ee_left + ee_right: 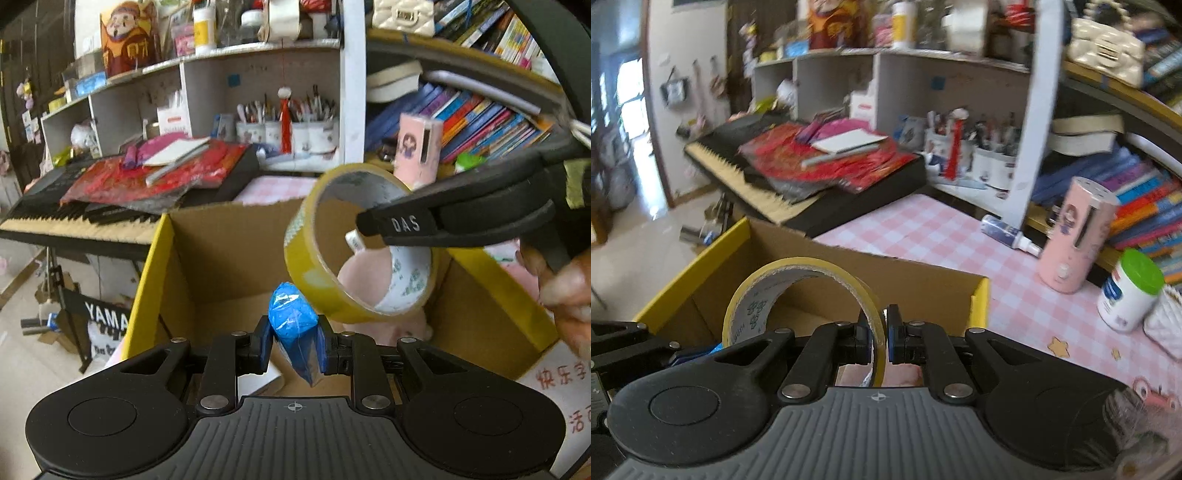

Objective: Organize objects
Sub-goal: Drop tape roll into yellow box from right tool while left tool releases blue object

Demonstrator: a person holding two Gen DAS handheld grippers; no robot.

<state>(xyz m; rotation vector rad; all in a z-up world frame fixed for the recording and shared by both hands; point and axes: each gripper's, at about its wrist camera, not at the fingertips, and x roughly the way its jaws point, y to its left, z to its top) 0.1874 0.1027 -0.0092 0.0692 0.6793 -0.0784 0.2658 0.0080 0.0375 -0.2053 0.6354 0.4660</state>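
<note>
The left gripper (293, 345) is clamped on a small blue plastic-wrapped packet (293, 321), its two pads pressing the packet's sides so that the packet stands up between them with its crinkled top above the fingertips and a thin tail of wrap hanging below. Straight ahead of and beneath this gripper lies an open cardboard box (221, 236) with yellow-edged flaps; something pale pink sits inside it, too blurred to name.

The right gripper (877, 338) is closed on the wall of a roll of yellow tape (798, 295) – one pad inside the ring, one outside – and the roll stands on edge, its loop rising up and to the left of the fingertips. In the left wrist view the same roll of tape (325, 258) hangs just above and to the right of the blue packet, near it but whether they touch I cannot tell, and the right gripper's black finger (399, 225) reaches in from the right edge. A hand (565, 295) shows at that edge, behind the finger.

Beyond the box from the right gripper – a pink-checked tablecloth (923, 236), with a pink cylindrical container (1075, 236) and a green-lidded white tub (1130, 291) off to its right. A keyboard (746, 177) piled with red packets lies further ahead to the left.
</note>
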